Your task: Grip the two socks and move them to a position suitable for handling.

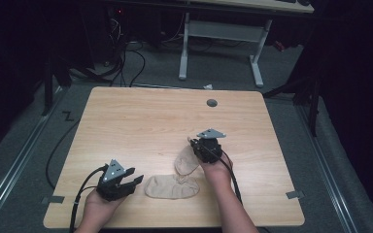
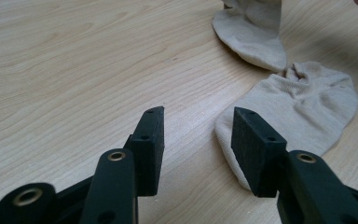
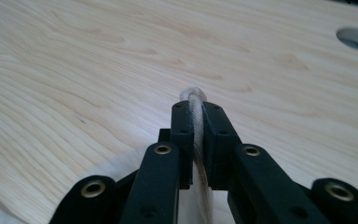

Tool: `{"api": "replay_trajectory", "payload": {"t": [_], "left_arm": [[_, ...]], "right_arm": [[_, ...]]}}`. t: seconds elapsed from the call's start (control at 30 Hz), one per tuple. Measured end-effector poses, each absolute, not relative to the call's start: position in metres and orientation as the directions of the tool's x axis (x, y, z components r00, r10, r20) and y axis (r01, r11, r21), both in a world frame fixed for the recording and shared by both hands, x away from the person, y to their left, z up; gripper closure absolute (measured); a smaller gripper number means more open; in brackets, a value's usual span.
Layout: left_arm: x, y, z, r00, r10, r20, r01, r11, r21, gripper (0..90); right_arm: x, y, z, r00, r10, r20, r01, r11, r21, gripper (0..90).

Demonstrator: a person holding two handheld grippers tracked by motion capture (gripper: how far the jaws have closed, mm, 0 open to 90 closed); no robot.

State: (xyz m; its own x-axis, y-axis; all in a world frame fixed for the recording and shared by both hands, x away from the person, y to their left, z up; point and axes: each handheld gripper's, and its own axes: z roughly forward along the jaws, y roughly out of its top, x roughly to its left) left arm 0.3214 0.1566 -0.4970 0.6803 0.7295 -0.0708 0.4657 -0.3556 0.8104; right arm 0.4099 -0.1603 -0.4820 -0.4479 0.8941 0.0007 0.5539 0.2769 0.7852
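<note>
Right claw (image 3: 196, 122) pinching sock (image 1: 187, 160) (lifted edge), wrist raised

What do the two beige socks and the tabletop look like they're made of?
Held sock and flat sock: soft, matte beige knit, probably cotton blend; fine ribbing shows and they crumple. Table: pale wood-grain top, smooth with slight sheen, likely laminate.

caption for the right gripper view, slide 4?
Right tool shut on a fold of beige sock above the wooden table, grommet hole at far right.
</note>
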Motion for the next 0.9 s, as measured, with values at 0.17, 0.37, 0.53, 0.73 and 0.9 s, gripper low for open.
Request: {"api": "replay_trajectory", "payload": {"t": [0.17, 0.37, 0.53, 0.73, 0.9], "left_arm": [[0.321, 0.155, -0.498, 0.683, 0.727, -0.069, 0.467, -0.362, 0.807, 54.8], [0.321, 0.153, -0.500, 0.685, 0.726, -0.068, 0.467, -0.365, 0.805, 54.8], [0.322, 0.148, -0.501, 0.694, 0.718, -0.056, 0.462, -0.385, 0.799, 54.8], [0.324, 0.137, -0.504, 0.701, 0.711, -0.051, 0.463, -0.400, 0.791, 54.8], [0.330, 0.118, -0.498, 0.704, 0.706, -0.080, 0.467, -0.374, 0.801, 54.5]], "right_arm": [[0.408, -0.178, -0.493, -0.420, 0.908, 0.000, 0.580, 0.268, 0.769, 82.8], [0.400, -0.199, -0.506, -0.398, 0.918, -0.005, 0.614, 0.270, 0.742, 80.5], [0.385, -0.217, -0.512, -0.391, 0.920, -0.028, 0.633, 0.290, 0.718, 80.1], [0.366, -0.234, -0.518, -0.395, 0.917, -0.051, 0.649, 0.318, 0.691, 74.6], [0.356, -0.245, -0.508, -0.389, 0.920, -0.042, 0.618, 0.294, 0.729, 67.8]]}}
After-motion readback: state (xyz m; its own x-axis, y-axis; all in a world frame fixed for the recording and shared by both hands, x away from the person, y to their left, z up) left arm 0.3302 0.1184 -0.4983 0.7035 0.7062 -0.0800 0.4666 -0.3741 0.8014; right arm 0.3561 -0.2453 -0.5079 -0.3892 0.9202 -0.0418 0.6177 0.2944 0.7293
